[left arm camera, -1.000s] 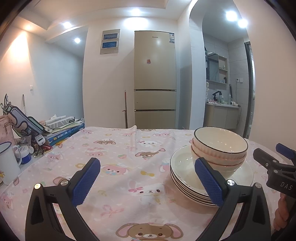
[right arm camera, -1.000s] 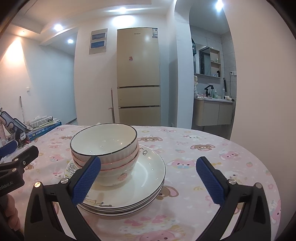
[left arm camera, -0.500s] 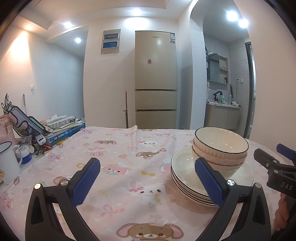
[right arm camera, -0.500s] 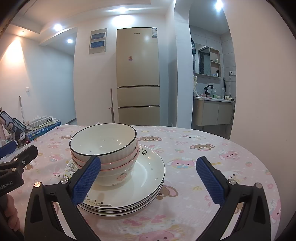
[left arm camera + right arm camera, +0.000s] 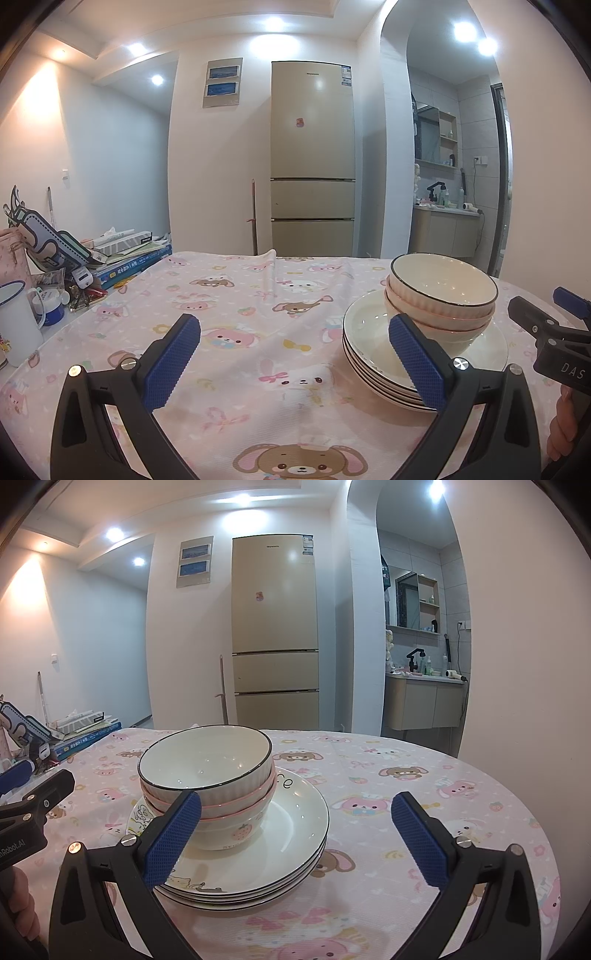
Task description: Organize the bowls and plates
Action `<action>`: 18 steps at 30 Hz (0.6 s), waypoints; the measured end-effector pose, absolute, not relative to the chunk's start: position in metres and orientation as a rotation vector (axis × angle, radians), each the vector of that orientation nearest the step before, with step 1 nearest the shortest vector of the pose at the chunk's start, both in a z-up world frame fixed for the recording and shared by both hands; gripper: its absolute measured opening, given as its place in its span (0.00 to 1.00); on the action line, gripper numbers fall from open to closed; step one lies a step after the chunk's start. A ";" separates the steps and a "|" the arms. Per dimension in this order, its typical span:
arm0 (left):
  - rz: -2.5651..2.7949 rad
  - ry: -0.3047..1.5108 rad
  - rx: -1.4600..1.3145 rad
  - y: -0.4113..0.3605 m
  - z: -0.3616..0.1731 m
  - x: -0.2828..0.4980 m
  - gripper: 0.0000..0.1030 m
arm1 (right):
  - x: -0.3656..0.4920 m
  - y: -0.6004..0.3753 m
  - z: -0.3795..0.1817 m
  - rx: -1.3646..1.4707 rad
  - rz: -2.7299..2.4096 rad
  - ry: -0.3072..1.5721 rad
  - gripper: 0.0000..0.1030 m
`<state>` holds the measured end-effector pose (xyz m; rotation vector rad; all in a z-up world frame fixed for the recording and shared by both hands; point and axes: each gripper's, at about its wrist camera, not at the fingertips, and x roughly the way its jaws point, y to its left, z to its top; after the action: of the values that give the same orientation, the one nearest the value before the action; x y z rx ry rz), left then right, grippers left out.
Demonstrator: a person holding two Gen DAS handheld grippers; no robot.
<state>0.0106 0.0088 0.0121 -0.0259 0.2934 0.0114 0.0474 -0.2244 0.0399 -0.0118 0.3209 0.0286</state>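
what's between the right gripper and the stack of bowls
Nothing visible. The right gripper is open above the tablecloth, with the stack of bowls just ahead on the plates. Its left finger overlaps the bowls in its own view; whether it touches is unclear. The left gripper is off to the side.

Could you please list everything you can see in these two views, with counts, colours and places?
bowls: three nested, cream top with dark rim, pink-rimmed below, on the plates
plates: a stack, about four, white with dark rims, on the tablecloth
tablecloth: one, pink with cartoon animals, covering the table
mug: one, white with dark rim, table's left edge
books: a pile, blue and grey, far left
fridge: one, beige, back wall
sink cabinet: one, beige, right alcove
left hand-held gripper: black, blue pads, open, empty
right hand-held gripper: same, open, empty
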 end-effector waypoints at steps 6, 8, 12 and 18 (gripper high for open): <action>0.011 0.293 -0.026 0.009 0.012 0.011 1.00 | 0.047 -0.225 0.039 -0.012 0.031 0.327 1.00; 0.011 0.294 -0.026 0.009 0.012 0.011 1.00 | 0.047 -0.226 0.039 -0.011 0.029 0.326 1.00; 0.011 0.293 -0.026 0.010 0.012 0.011 1.00 | 0.047 -0.226 0.039 -0.011 0.030 0.328 1.00; 0.013 0.294 -0.027 0.010 0.012 0.011 1.00 | 0.047 -0.226 0.039 -0.011 0.029 0.327 1.00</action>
<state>0.0113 0.0096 0.0118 -0.0265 0.2936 0.0125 0.0471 -0.2262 0.0390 -0.0109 0.3267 0.0288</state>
